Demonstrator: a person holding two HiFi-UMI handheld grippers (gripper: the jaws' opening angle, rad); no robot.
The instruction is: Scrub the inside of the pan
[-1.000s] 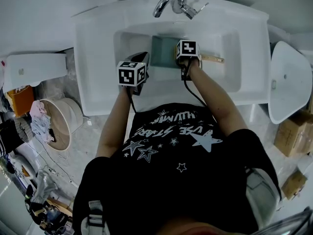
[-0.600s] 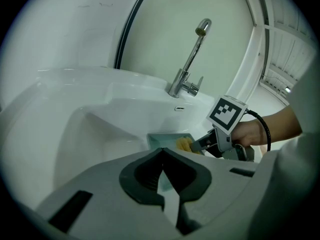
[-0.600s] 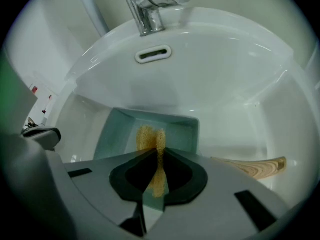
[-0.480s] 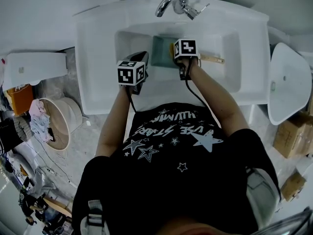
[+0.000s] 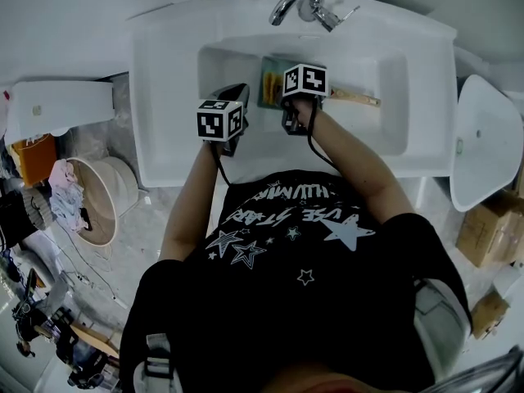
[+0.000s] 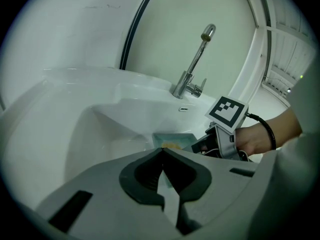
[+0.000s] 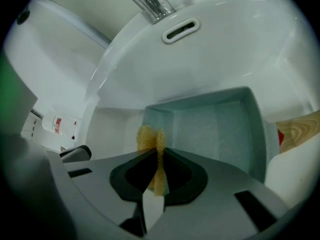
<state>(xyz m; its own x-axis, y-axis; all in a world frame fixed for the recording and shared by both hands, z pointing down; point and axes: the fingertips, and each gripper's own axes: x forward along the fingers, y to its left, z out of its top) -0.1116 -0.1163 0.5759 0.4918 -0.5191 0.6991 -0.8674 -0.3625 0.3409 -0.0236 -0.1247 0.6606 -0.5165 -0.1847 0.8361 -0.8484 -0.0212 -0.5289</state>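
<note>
Scrubbing well means pressing the yellow sponge (image 7: 149,136), clenched in the right gripper's (image 7: 155,160) jaws, flat across the teal pan's (image 7: 215,129) floor; the left gripper (image 6: 162,159) is clenched, empty.

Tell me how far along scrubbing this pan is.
Done: the pan sits in the sink, and the right gripper is shut on the yellow sponge. In hand: the sponge is at the pan's left side. Left: how much is scrubbed cannot be told; no suds show. The left gripper is shut on nothing, apart from the pan.
</note>
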